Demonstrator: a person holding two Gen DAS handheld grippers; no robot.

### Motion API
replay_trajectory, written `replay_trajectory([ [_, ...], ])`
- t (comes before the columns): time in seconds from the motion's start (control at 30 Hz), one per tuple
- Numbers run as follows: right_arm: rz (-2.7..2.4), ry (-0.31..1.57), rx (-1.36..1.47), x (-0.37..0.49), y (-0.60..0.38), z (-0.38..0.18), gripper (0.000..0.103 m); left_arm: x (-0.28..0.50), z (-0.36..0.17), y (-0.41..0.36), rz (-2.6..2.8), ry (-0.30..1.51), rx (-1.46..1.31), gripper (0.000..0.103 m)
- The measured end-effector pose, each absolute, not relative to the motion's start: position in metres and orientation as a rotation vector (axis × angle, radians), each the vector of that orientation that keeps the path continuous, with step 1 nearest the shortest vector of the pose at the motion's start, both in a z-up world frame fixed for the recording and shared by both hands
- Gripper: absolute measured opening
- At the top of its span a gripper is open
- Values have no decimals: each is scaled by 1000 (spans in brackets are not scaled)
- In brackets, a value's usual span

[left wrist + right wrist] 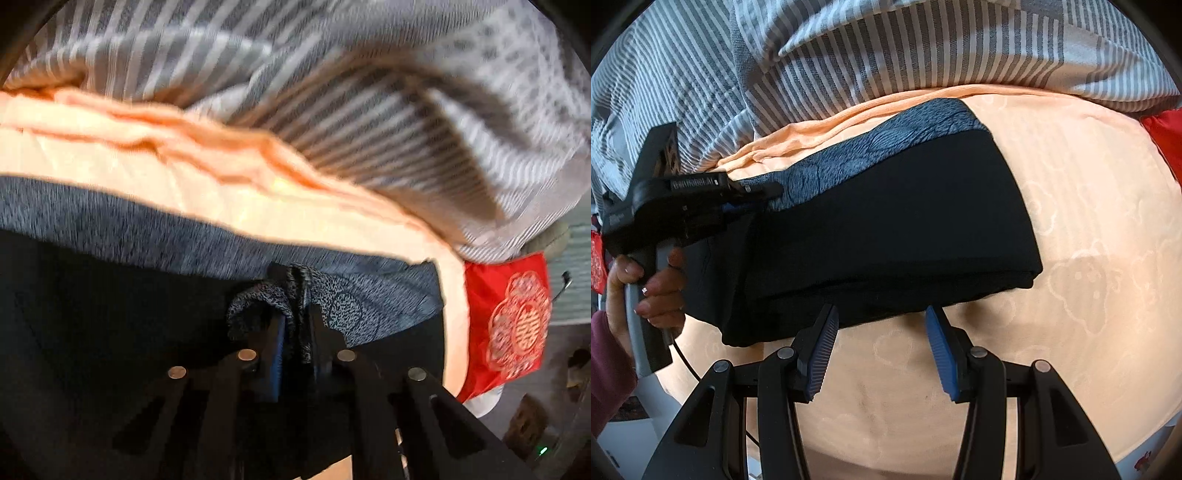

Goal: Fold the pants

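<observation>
The pants (886, 229) are black with a blue-grey patterned waistband (886, 129) and lie folded in layers on a peach blanket (1089, 221). In the right wrist view, my left gripper (768, 195) comes in from the left and is shut on the waistband's left end. In the left wrist view, my left gripper (295, 325) pinches a bunched fold of the waistband (258, 306). My right gripper (882, 332) is open and empty, its blue pads (938, 343) just in front of the pants' near edge.
A grey-and-white striped duvet (886, 48) is heaped behind the blanket. A red cloth with a white pattern (513, 321) hangs at the blanket's right edge. The blanket's near and right parts carry nothing.
</observation>
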State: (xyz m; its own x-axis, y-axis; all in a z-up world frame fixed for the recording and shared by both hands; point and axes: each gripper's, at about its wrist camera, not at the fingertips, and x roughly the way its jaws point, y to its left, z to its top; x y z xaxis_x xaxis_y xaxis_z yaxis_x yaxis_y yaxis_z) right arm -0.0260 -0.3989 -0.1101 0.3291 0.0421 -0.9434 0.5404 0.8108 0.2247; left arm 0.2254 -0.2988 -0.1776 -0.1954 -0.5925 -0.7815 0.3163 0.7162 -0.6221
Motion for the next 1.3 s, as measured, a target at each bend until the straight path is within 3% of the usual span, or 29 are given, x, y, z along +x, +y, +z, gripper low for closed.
replay_trajectory([
  [0.2,-331,1201,544,-17,-391,-105,54,224,-170,-301,-737,1520,-61,13],
  [0.47,-421,1146,554,-18,-418,-92,53,191,-121,-311,-805,1427,39,13],
  [0.6,-465,1102,546,-7,-437,-85,53,167,-139,-341,-796,1448,134,13],
  [0.73,-452,1175,542,1,-444,-108,53,144,-166,-334,-718,1481,185,13],
  [1.03,-388,1211,346,1,-419,-119,53,130,-152,-331,-579,1434,237,13],
  [1.07,-382,1213,359,2,-421,-119,53,129,-151,-330,-556,1432,244,21],
  [1.1,-374,1215,380,2,-425,-120,53,129,-150,-327,-539,1434,253,35],
  [1.13,-369,1216,393,2,-426,-120,53,128,-149,-325,-509,1430,258,77],
  [1.17,-364,1218,401,2,-428,-121,53,125,-145,-321,-489,1403,251,90],
  [1.3,-344,1224,392,1,-427,-121,54,122,-140,-316,-451,1388,239,90],
])
